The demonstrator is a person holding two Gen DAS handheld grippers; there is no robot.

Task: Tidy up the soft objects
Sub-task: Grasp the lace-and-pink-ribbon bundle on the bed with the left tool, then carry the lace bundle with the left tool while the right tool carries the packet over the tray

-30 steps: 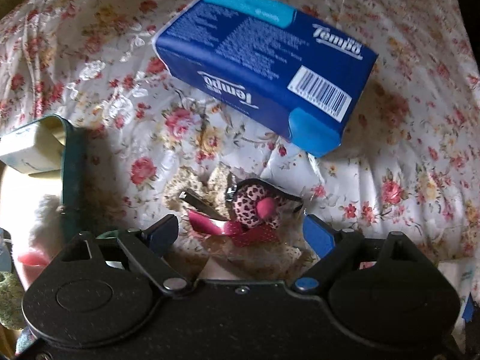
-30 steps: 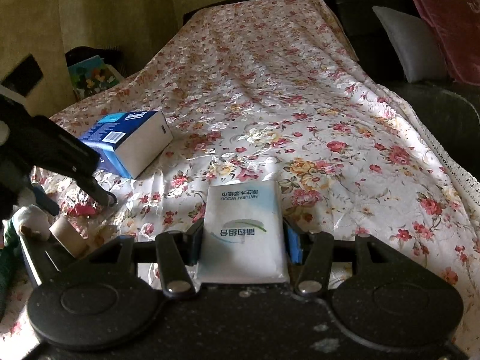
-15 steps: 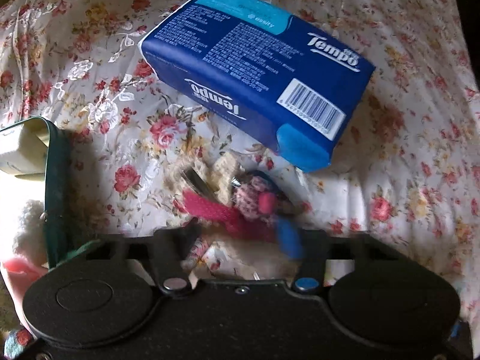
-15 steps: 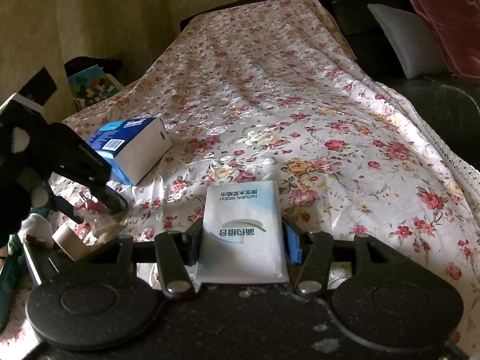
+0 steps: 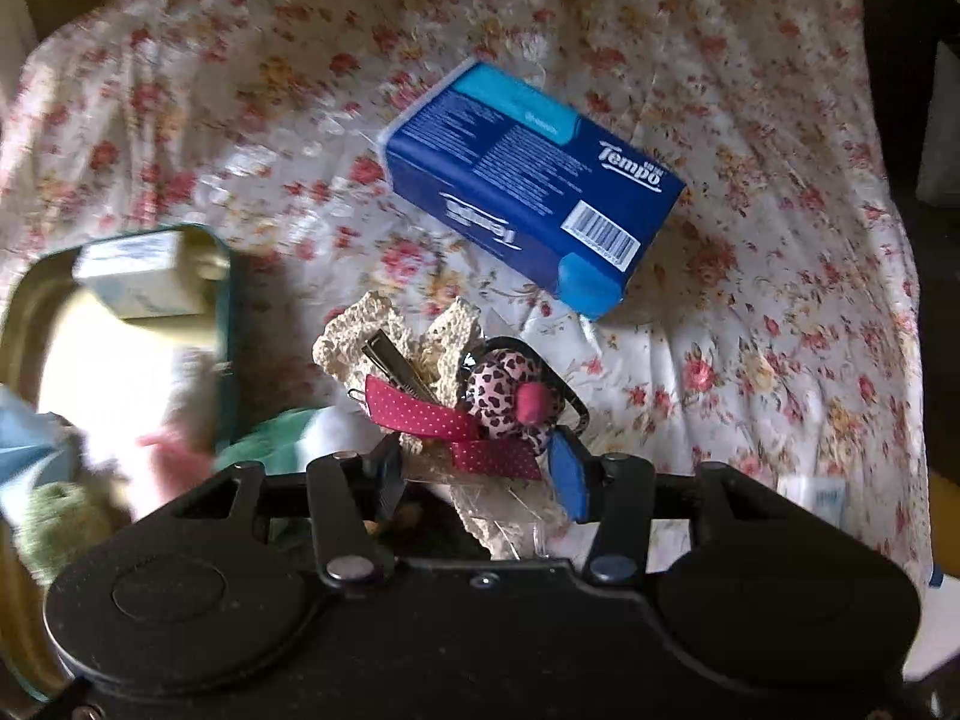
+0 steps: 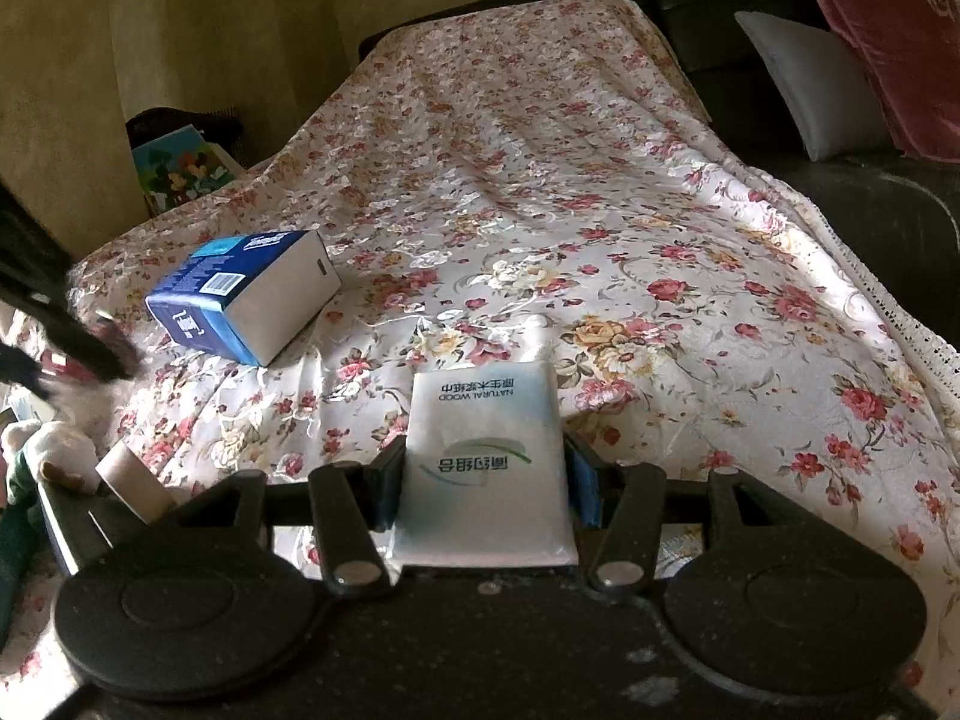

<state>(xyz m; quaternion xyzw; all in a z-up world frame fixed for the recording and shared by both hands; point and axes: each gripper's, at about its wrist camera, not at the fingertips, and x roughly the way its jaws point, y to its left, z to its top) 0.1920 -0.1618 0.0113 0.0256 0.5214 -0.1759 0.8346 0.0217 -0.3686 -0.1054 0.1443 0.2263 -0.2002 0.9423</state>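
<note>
My left gripper point(image 5: 477, 468) is shut on a lace hair clip point(image 5: 456, 384) with a red dotted ribbon and a pink leopard-print knot, held above the floral cloth. A blue Tempo tissue pack point(image 5: 534, 186) lies beyond it; it also shows in the right wrist view point(image 6: 240, 300). My right gripper point(image 6: 486, 480) is shut on a white tissue pack point(image 6: 486, 456), held low over the cloth. The left gripper appears as a dark blurred shape point(image 6: 54, 324) at the far left of the right wrist view.
A teal-rimmed tin point(image 5: 222, 324) holding a small white box point(image 5: 138, 282) stands to the left, with soft toys point(image 5: 66, 516) near it. A cardboard tube point(image 6: 132, 480) and a plush toy point(image 6: 54, 450) lie at lower left. Pillows point(image 6: 810, 90) rest on a dark sofa at right.
My left gripper closed on the hair clip and lifted it off the cloth, pulling back from the Tempo pack. My right gripper keeps its hold on the white pack.
</note>
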